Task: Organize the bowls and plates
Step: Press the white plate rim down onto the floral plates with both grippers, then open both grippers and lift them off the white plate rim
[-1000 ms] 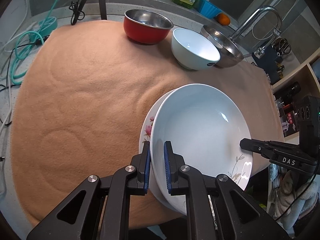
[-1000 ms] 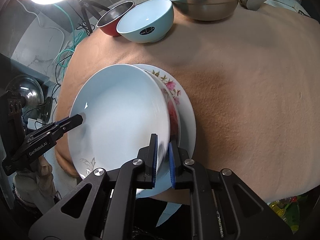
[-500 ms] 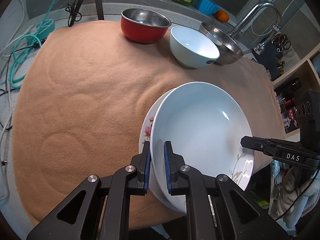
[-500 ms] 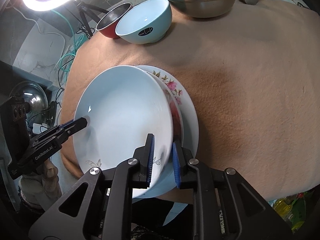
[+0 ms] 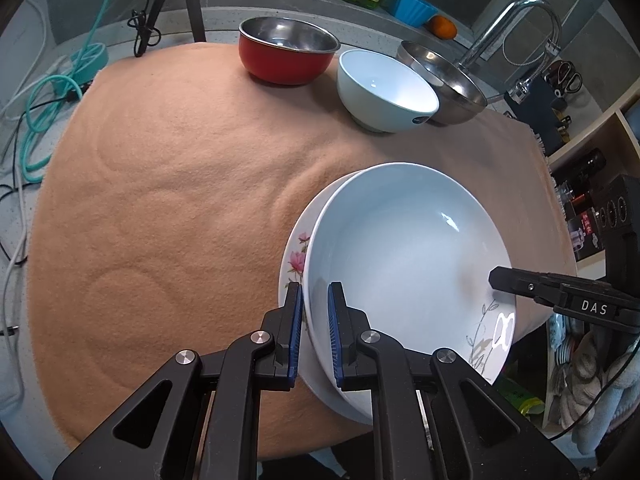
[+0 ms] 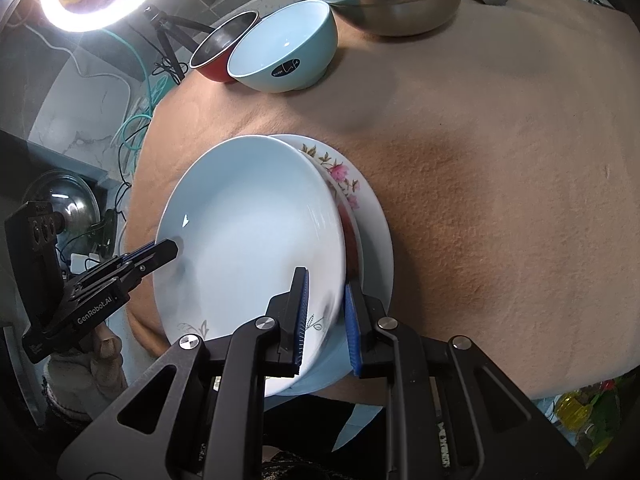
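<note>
Left gripper (image 5: 314,308): clenched on the near rim of the white plate (image 5: 404,264).
Right gripper (image 6: 326,304): jaws parted, straddling the same plate's opposite rim, not pinching it.
White plate: tilted, resting on the floral plate (image 6: 352,200) just beneath.
Beyond the grippers: red bowl (image 5: 286,56), pale blue bowl (image 5: 386,90), steel bowl (image 5: 448,80) in a row on the cloth-covered desk (image 5: 160,180).
</note>
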Motion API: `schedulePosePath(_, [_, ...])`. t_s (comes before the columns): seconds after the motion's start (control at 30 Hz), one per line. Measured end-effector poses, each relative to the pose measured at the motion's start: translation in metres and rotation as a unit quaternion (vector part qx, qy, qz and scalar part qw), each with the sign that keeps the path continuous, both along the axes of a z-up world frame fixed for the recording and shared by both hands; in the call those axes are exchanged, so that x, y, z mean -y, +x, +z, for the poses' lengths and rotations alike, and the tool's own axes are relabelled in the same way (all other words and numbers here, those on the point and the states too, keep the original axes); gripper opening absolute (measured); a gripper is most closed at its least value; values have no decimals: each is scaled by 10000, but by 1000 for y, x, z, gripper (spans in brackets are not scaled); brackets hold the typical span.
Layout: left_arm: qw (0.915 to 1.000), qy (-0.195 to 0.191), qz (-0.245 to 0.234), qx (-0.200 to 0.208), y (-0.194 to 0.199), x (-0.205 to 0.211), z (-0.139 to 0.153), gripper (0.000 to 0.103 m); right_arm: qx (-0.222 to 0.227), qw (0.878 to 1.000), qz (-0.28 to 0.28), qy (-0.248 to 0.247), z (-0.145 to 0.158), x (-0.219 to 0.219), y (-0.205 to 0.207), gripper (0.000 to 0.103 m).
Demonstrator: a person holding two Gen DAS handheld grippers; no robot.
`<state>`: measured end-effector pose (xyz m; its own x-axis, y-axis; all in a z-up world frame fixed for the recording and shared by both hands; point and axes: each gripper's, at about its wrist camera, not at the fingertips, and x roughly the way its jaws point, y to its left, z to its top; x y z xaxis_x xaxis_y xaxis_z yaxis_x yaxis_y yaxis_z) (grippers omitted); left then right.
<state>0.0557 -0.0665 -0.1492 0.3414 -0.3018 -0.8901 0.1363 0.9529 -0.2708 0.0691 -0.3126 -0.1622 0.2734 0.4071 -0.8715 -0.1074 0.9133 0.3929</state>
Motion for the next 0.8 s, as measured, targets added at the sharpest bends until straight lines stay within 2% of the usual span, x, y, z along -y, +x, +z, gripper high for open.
schedulePosePath(0.2, [10000,1,-2,-1,0,0,-1,11,31,9999,20,-111,2,-1,0,18])
schedulePosePath(0.37, [10000,-22,-5,-4,-1,-1,-1,11,185,9978,248,-591,4,-11,-4,19])
schedulePosePath(0.8, [9997,-80,175,160,-2,-10,13,11,285,9985,162,-445,8,-4,-5,19])
